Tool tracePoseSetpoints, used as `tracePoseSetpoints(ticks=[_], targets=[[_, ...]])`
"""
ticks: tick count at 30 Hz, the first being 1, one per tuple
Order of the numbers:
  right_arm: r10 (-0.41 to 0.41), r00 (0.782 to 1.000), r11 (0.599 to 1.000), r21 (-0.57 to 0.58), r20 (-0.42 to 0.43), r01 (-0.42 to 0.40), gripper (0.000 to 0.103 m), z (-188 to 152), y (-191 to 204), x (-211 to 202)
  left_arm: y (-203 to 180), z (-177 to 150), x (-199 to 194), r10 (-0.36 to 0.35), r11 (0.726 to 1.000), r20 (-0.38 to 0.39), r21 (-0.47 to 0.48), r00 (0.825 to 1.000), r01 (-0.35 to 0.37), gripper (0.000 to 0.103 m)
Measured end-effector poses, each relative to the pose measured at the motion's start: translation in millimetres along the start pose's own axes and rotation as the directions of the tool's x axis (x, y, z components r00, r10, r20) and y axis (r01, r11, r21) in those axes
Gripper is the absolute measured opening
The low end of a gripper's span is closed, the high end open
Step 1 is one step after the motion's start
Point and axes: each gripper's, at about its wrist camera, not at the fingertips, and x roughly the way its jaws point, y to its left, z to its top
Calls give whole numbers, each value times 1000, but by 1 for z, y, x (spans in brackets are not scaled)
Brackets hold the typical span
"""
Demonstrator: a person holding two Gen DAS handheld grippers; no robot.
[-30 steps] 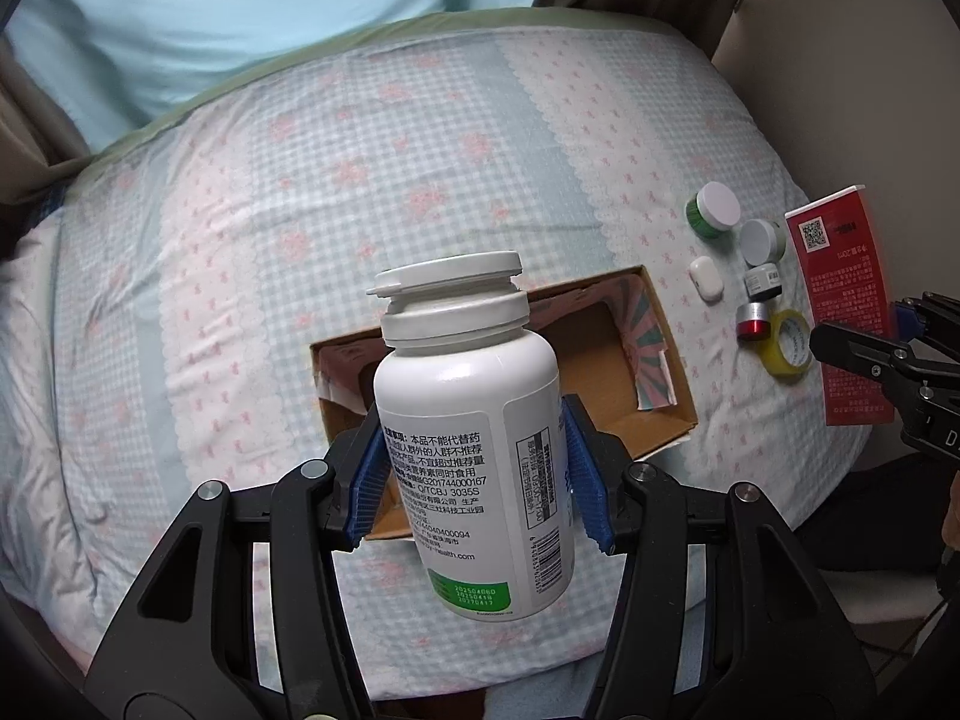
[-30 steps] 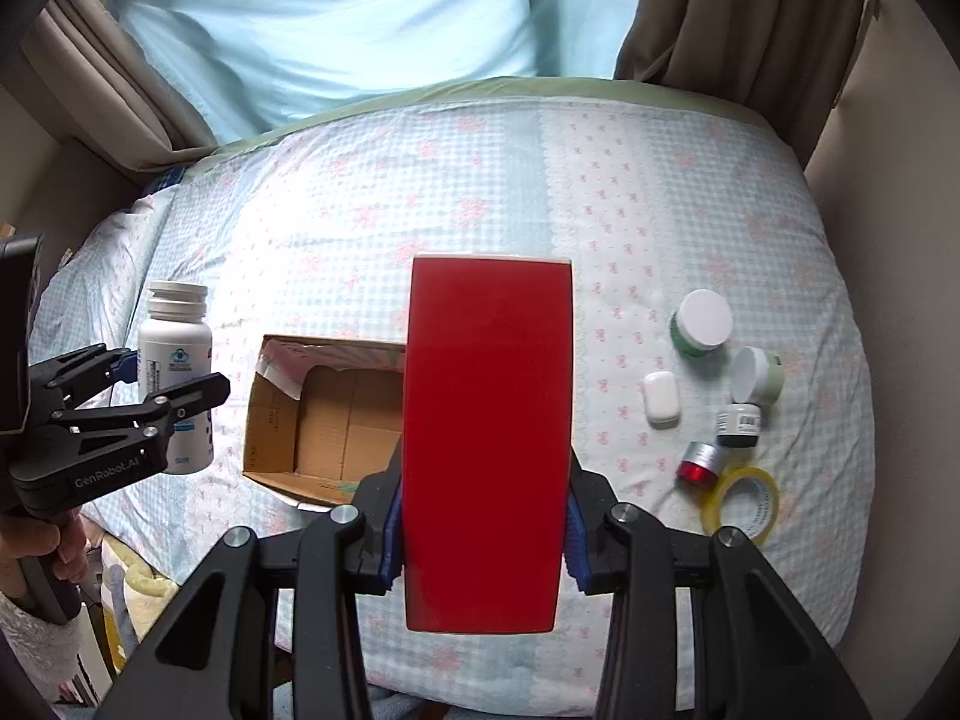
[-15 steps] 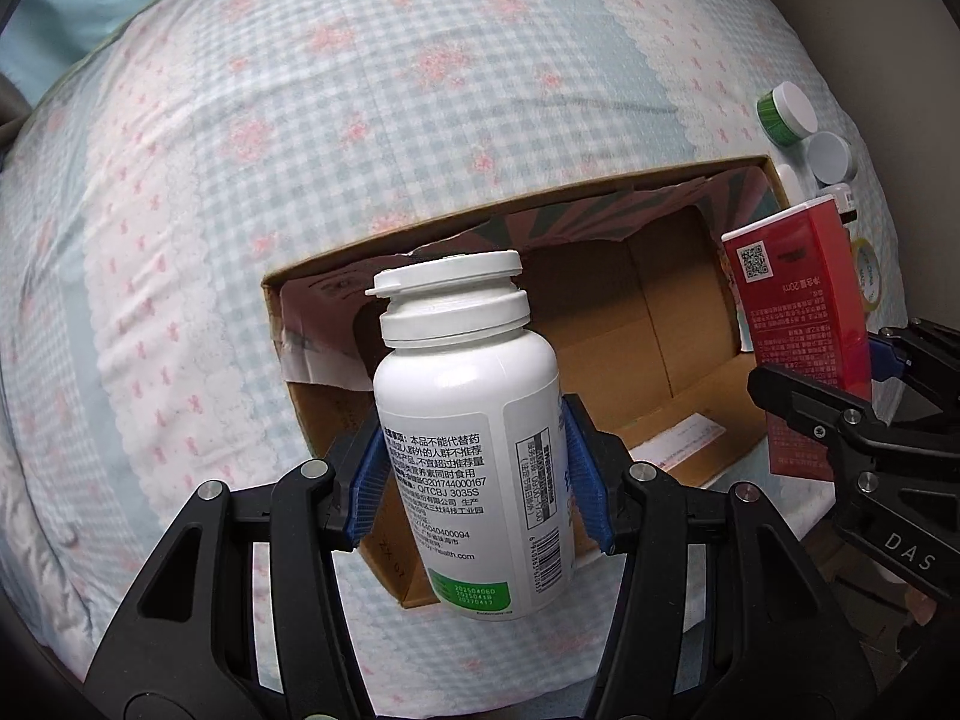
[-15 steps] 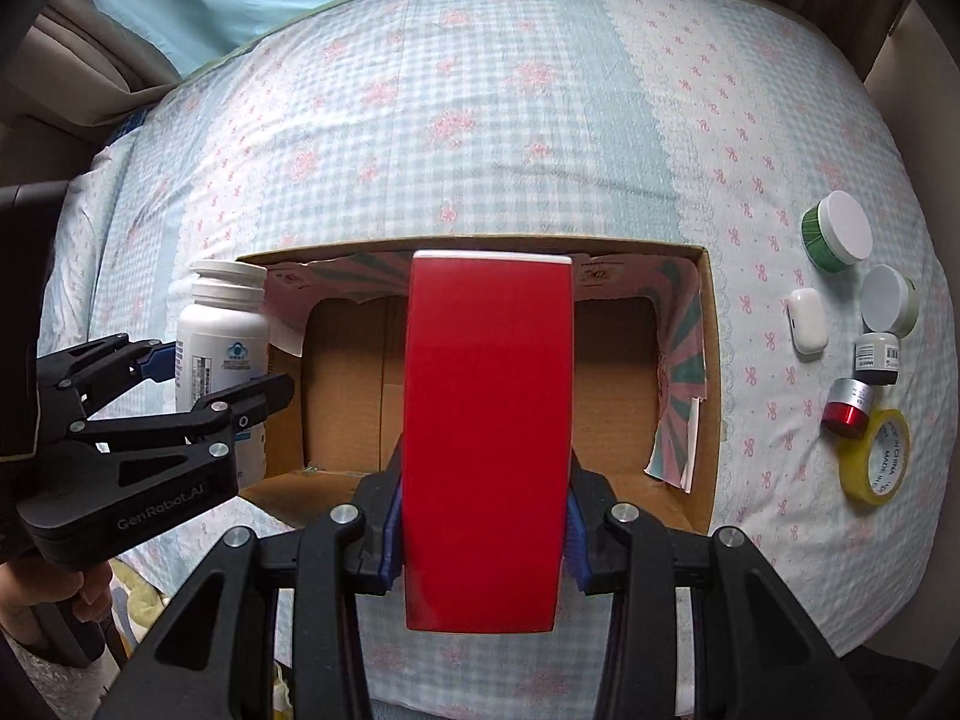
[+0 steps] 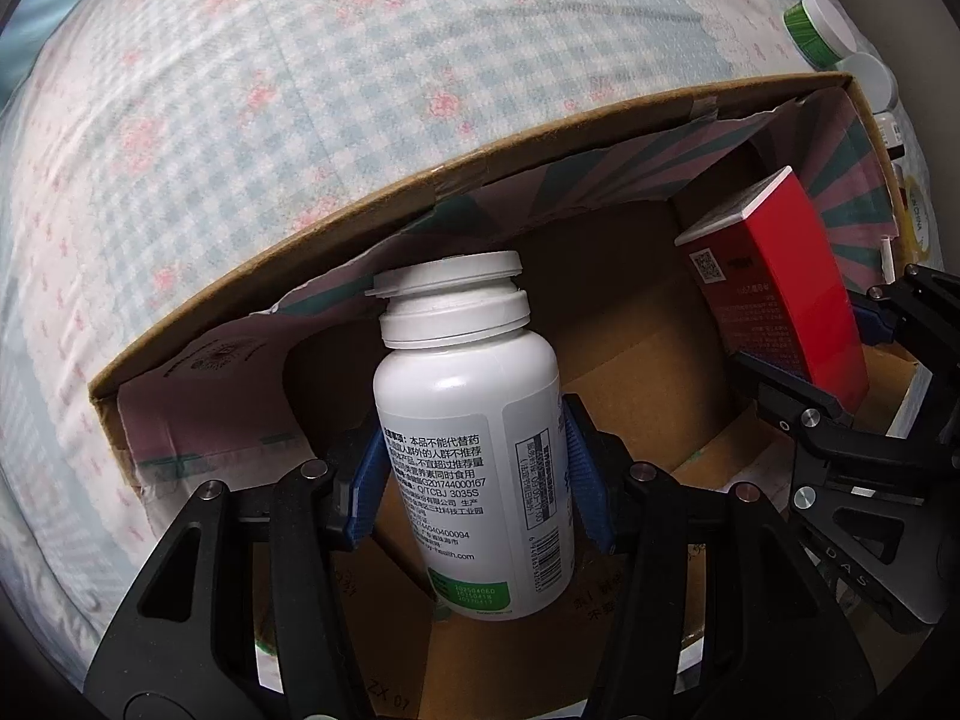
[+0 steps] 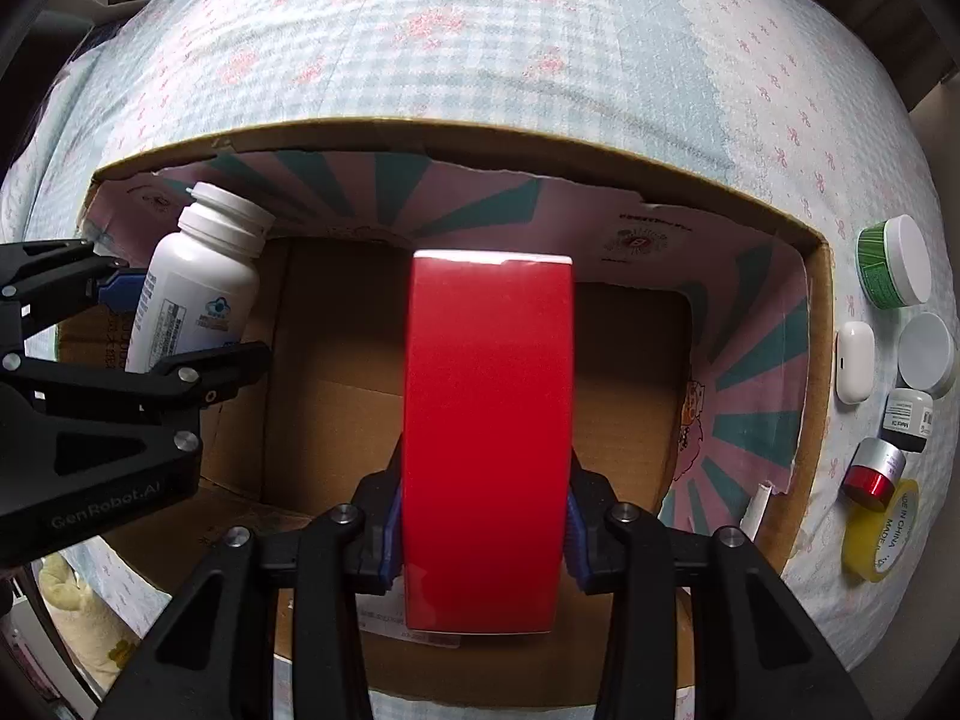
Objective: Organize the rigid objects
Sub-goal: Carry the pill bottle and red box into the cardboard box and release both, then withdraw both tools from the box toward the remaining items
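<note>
Holding one item apiece, both hand-held grippers hang inside the mouth of the cardboard box (image 6: 816, 276) on the bed (image 6: 480, 48). The left hand-held gripper (image 5: 477, 474) is clamped on the white pill bottle (image 5: 474, 438), whose long axis runs forward along the fingers toward 12 o'clock, cap near the far wall. The right hand-held gripper (image 6: 486, 510) is clamped on the red carton (image 6: 487, 420), long axis likewise toward 12 o'clock. The box floor lies straight ahead of each load — so the coming move, as I judge it, is a short push forward and a release. From the right wrist the bottle sits at 9 o'clock, well clear of the carton; each arm is nearer its own side of the box.

Count: one bottle, one carton, one box. Outside the box at 3 o'clock lie six small things — a green jar (image 6: 891, 267), a white jar (image 6: 927, 351), a white earbud case (image 6: 853, 363), a small black-and-white bottle (image 6: 909, 417), a red-and-silver tin (image 6: 875, 471) and a yellow tape roll (image 6: 882, 531).
</note>
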Motion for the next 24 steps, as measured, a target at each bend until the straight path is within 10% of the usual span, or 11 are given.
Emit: tracePoseSetpoints(ticks=[8, 10, 12, 13, 24], targets=[[-17, 1000, 994, -110, -20, 14, 38, -7, 6, 8, -7, 5, 3, 31, 999, 11, 11, 999, -32, 51], [-12, 1000, 991, -131, 2, 12, 42, -8, 7, 8, -9, 5, -5, 54, 998, 49, 12, 997, -55, 96], [-35, 998, 988, -150, 58, 43, 97, -9, 7, 2, -8, 7, -14, 32, 999, 81, -12, 996, -32, 103], [-43, 997, 986, -158, 71, 54, 102, -10, 7, 0, -6, 9, -17, 25, 999, 86, -27, 996, -23, 103], [-3, 998, 978, -209, 64, 16, 103, -22, 7, -5, -6, 15, -24, 10, 998, 62, -68, 998, -6, 103]])
